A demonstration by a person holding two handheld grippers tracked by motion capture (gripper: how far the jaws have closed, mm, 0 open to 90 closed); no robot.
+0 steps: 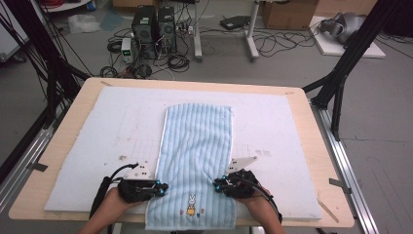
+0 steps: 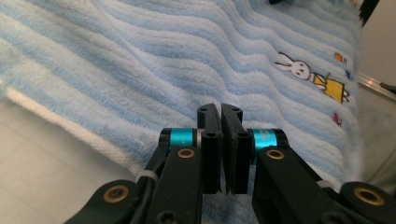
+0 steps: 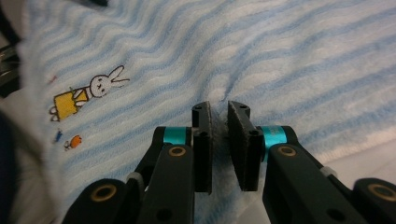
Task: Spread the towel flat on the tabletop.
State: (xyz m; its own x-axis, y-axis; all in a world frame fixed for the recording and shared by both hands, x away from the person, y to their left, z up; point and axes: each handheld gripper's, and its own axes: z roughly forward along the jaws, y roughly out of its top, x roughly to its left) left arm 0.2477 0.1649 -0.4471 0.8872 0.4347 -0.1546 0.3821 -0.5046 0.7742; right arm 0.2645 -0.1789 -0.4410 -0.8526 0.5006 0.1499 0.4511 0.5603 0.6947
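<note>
I have both grippers pinched on the blue striped towel, which lies down the middle of the white foam mat and overhangs its near edge. The left gripper bites one long side and the right gripper the other, jaws nearly together on bunched cloth, probably to lift the near end evenly for a fold.

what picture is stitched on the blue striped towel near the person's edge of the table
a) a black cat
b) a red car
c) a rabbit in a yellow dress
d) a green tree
c: the towel carries a small white rabbit in a yellow dress near its close end, seen larger in both gripper views, lying between the left gripper and the right gripper.
</note>
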